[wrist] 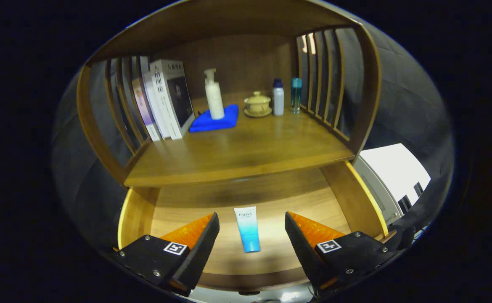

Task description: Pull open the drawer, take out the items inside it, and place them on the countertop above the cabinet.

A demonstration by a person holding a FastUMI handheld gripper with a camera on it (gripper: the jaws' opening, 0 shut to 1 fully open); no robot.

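- Drawer (347,198): standing pulled open below the countertop (237,155).
- Tube (247,229): lying flat on the drawer floor, between the fingers, touching neither.
- Gripper (252,225): hovering over the drawer, fingers spread wide, holding nothing.
- Countertop: carrying books (166,99), a pump bottle (213,94) on a blue cloth (212,122), a lidded cup (257,103), and two small bottles (278,97).

Gripper-mounted fisheye camera sits close above the open drawer (246,202), facing forward and slightly down along the parted claw (252,235) toward the cabinet's bench (237,155).
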